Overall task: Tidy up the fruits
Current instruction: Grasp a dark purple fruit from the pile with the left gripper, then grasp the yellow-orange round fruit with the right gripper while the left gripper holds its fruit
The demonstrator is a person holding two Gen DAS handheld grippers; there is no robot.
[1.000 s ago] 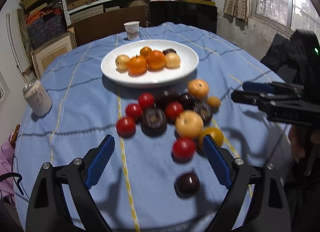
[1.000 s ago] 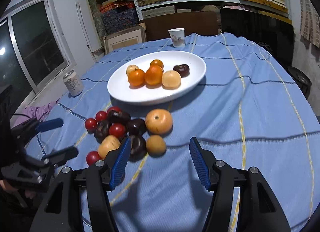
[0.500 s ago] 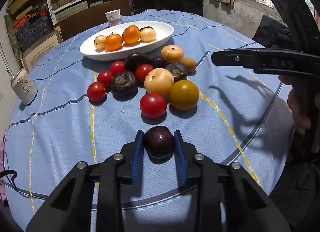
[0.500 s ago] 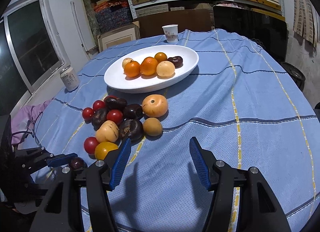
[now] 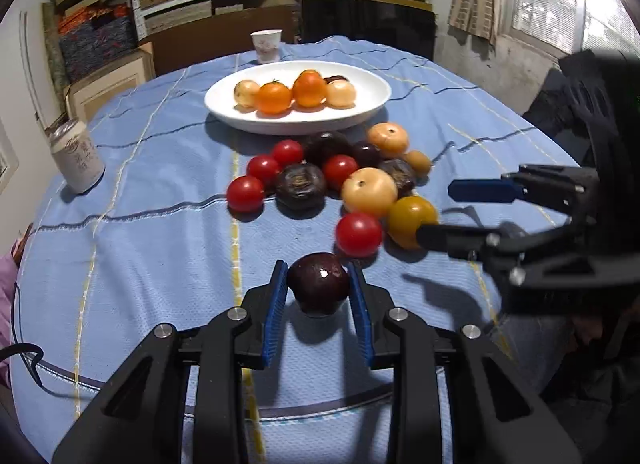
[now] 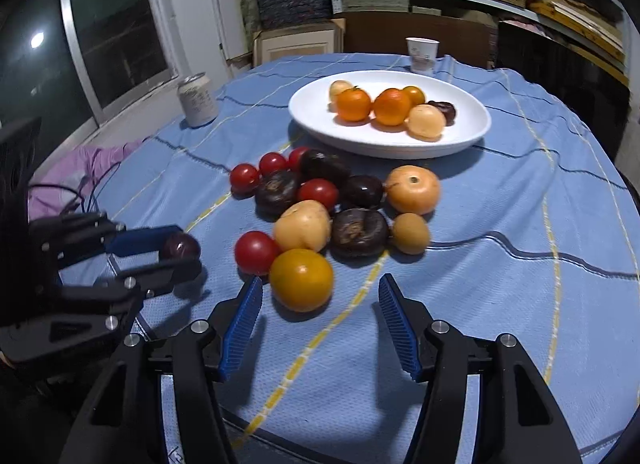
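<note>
- Left tool (image 5: 319, 291) is clamped on a dark plum (image 5: 318, 282), blue pads tight on both sides, right at the near edge of the bench (image 5: 140, 248), which has a blue cloth on it.
- Right tool (image 6: 320, 318) has its jaws apart with nothing between them, sitting just near of a yellow-orange tomato (image 6: 302, 279).
- The rest of the loose fruit is bunched mid-bench: red tomatoes (image 5: 245, 193), a few dark wrinkly fruits (image 5: 300, 186) and some pale orange ones (image 5: 370, 191).
- White plate (image 5: 372, 103) is on the far side of that pile, with two orange tomatoes (image 5: 274, 97), some pale fruits and one dark one on it.
- Drink can (image 5: 77, 155) stands off to the left, and a paper cup (image 5: 266, 46) at the far edge, behind the plate.
</note>
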